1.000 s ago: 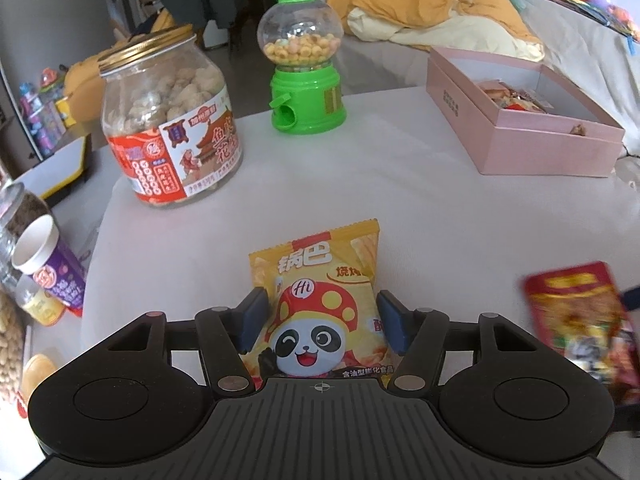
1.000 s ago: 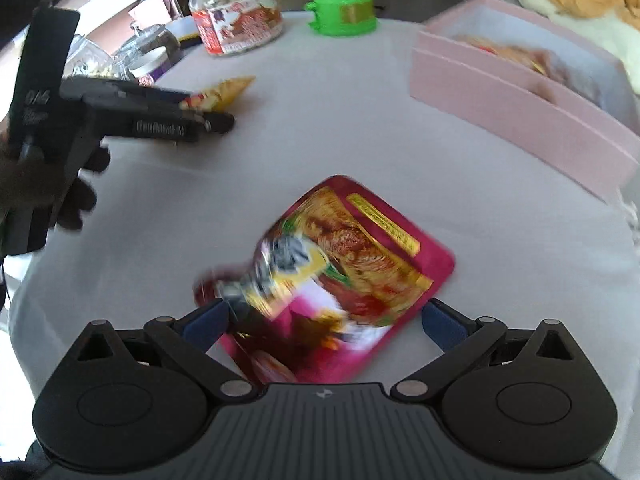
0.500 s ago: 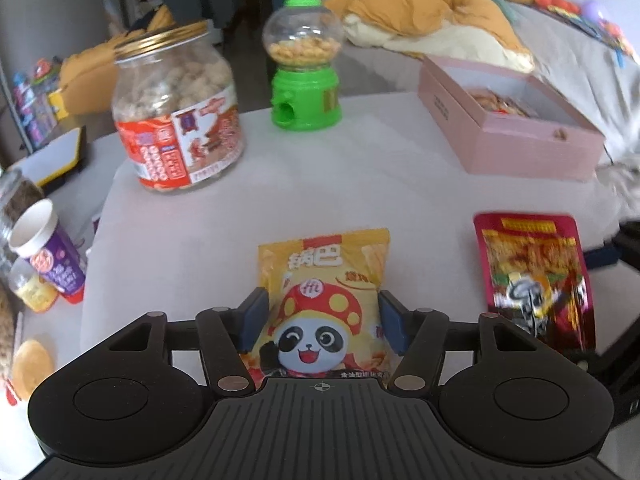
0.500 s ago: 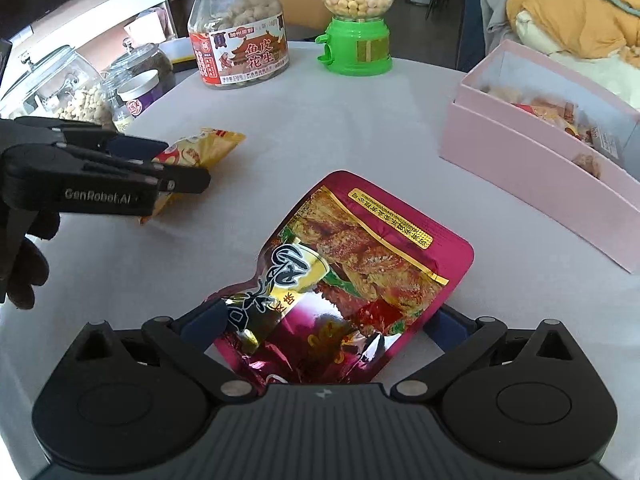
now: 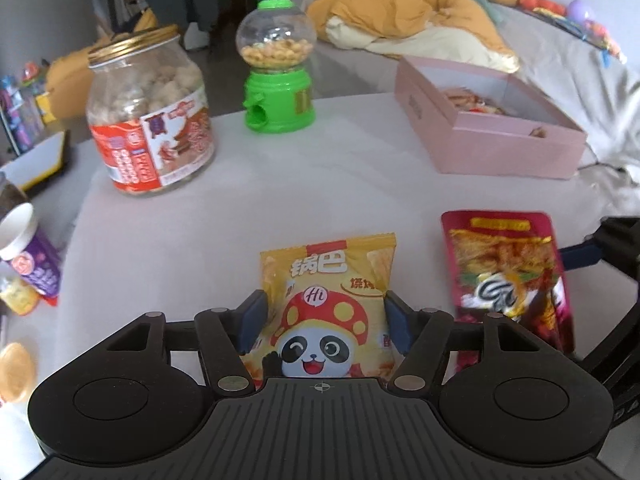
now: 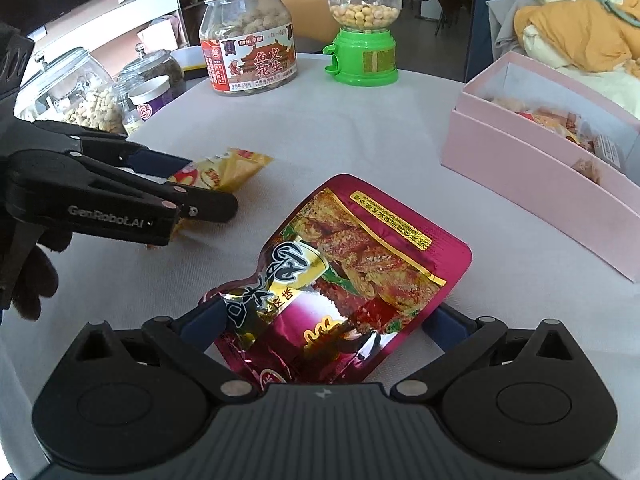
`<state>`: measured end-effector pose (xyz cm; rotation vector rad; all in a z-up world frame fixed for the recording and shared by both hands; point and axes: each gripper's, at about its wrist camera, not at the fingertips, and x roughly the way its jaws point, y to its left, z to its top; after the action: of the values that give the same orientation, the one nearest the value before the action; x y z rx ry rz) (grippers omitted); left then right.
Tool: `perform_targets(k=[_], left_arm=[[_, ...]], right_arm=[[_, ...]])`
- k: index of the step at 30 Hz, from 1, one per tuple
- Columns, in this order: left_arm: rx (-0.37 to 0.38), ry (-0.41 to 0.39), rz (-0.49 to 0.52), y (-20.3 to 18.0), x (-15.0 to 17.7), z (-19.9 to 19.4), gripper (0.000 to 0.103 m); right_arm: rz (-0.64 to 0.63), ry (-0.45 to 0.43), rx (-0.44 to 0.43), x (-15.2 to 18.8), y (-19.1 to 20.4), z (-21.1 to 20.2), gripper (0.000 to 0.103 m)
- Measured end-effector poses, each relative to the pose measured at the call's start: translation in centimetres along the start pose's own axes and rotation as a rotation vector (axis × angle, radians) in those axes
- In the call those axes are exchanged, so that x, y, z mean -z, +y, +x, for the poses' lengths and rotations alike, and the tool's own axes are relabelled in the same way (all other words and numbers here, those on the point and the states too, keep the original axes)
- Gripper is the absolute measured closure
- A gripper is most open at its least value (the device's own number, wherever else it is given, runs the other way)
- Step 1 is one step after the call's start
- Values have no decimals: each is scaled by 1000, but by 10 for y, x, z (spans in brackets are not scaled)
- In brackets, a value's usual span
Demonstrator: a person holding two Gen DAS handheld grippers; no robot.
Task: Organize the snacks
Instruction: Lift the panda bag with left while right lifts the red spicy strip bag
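Both bags have come up closer to the cameras than they were 1 second ago, and the red bag (image 6: pixel 352 280) now looks sharp instead of smeared. The left gripper (image 5: pixel 320 322) squeezes the yellow bag (image 5: pixel 328 312), the one with a panda on it, with a finger pressed on each side. The right gripper (image 6: pixel 320 322) pinches the red bag the same way, and the bag's near end is crumpled between the fingers. I cannot tell if the bags touch the table (image 6: pixel 380 128) or hang just above it.

A white cloth covers the table. At its far edge stand a big jar (image 6: pixel 248 40) of nuts with a gold lid and a green candy machine (image 6: pixel 364 32) with a clear ball on top. On the right sits an open pink box (image 6: pixel 520 172) with a few snacks inside. On the left, past the table's edge, are 2 glass jars (image 6: pixel 68 92) and a small purple cup (image 5: pixel 28 256).

Behind the table is a bed with a gray sheet (image 5: pixel 560 52) and a heap of orange and cream blankets (image 5: pixel 404 12). A dark glove (image 6: pixel 32 280) shows under the left gripper in the right wrist view.
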<state>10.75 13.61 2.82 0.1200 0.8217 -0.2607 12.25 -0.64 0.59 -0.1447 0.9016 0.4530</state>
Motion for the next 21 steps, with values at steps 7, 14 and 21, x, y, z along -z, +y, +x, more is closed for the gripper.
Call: perform_targets(k=[7,14,21], left_arm=[[73,26,-31,1,6,2,29],[55,-16,-58,-1,6,-5,28],[28,-58,-95,13,12,-25,28]], right_arm=[[16,-9,2,2,-10,-3,0],[35,-4,22,3,-12,-4,0],[67,65,73,-4,-2,-1,0]])
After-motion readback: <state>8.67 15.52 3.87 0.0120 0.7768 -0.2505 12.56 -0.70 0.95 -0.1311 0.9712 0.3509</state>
